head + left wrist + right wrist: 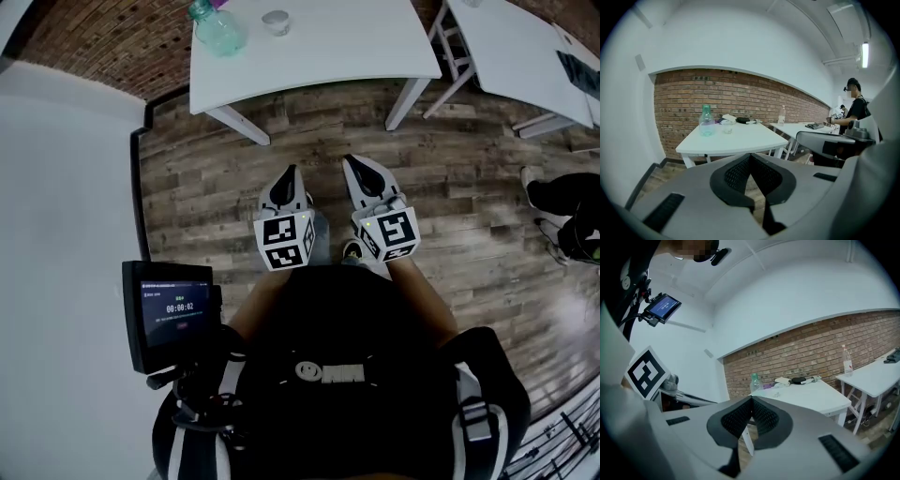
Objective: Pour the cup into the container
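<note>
A green-tinted plastic bottle (217, 32) and a small clear cup (276, 21) stand on the white table (347, 52) ahead of me. From the left gripper view the bottle (706, 121) and the cup (727, 127) sit near the table's far left part. My left gripper (286, 183) and right gripper (361, 176) hang side by side over the wooden floor, well short of the table. Both have their jaws shut with nothing between them. The right gripper view shows the bottle (755, 381) on the table (806, 397) in the distance.
A second white table (525, 56) stands to the right, with a bottle (846, 363) on it. A person (855, 108) stands at the right by that table. A small screen (173, 314) is mounted at my left side. The white wall (66, 234) runs close on the left.
</note>
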Motion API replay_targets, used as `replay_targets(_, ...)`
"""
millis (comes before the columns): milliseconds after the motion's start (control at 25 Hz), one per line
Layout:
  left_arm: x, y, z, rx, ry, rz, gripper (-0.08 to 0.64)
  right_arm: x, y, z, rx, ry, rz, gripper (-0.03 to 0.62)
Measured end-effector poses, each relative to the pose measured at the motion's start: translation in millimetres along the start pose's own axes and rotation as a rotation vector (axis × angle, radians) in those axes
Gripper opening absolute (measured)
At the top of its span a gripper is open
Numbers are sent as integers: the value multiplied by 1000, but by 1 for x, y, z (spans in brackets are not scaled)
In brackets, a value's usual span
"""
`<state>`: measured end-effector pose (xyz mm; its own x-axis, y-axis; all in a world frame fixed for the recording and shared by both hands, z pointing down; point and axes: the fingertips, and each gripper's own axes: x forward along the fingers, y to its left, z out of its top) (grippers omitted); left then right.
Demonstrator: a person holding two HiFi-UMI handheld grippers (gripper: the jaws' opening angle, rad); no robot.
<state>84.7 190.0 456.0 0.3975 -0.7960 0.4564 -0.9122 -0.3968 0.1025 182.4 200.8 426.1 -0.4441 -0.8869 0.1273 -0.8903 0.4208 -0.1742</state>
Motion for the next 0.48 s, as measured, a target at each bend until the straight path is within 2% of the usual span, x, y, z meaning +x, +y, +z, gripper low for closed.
replay_targets(320,84,94,50,-31,10,-20,0,138,-11,19,-43,37,3,2)
replay_targets(480,118,132,68,-55,18,-43,0,193,-16,16,-87,97,-37,2)
